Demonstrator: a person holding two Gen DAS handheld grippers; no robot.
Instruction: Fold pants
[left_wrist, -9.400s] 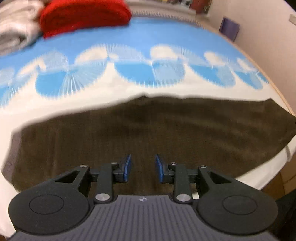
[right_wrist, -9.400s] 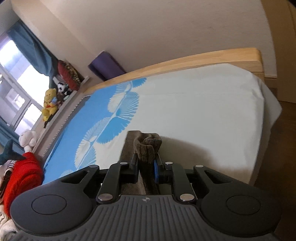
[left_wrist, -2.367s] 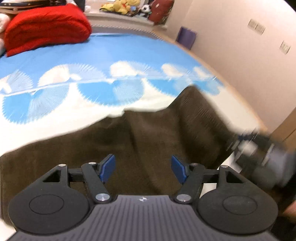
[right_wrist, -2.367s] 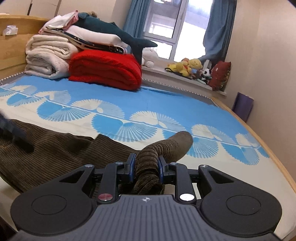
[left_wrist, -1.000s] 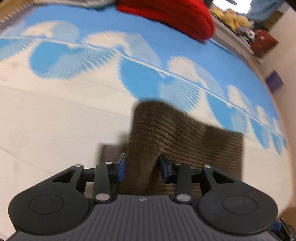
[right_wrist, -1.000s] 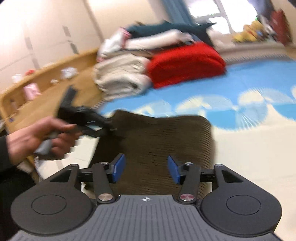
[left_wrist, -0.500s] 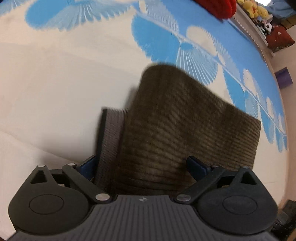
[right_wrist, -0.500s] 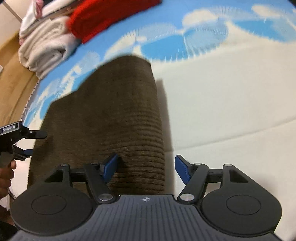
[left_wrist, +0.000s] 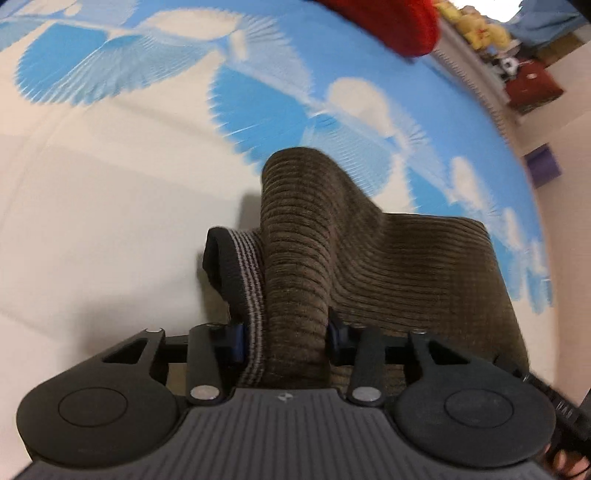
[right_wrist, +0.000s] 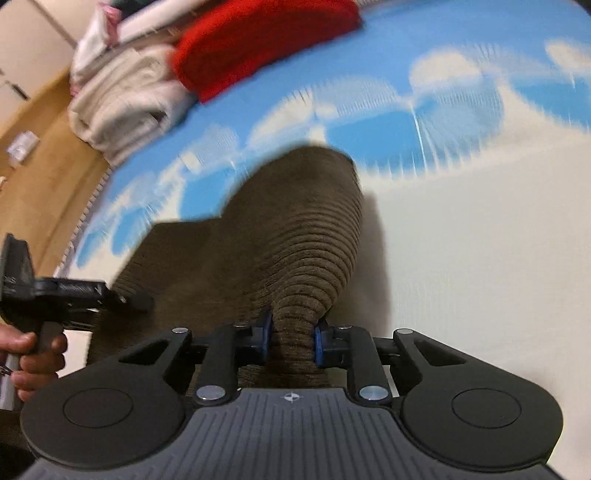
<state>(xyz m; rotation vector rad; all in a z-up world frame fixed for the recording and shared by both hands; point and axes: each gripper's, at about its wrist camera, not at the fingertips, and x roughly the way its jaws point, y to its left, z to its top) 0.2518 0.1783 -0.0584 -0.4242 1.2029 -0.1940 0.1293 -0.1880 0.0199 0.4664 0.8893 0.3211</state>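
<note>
half a second before, both claws were spread; you then had the left gripper (left_wrist: 284, 338) and right gripper (right_wrist: 291, 341) each pinching the brown corduroy pants (left_wrist: 369, 266), ready for another fold.

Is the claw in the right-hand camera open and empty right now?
No, the right claw is shut on a bunched fold of the brown corduroy pants, pinched between its blue pads.

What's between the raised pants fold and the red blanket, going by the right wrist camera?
Only bare bedsheet, blue with white fans, lies between the pants and the red blanket in the right wrist view.
</note>
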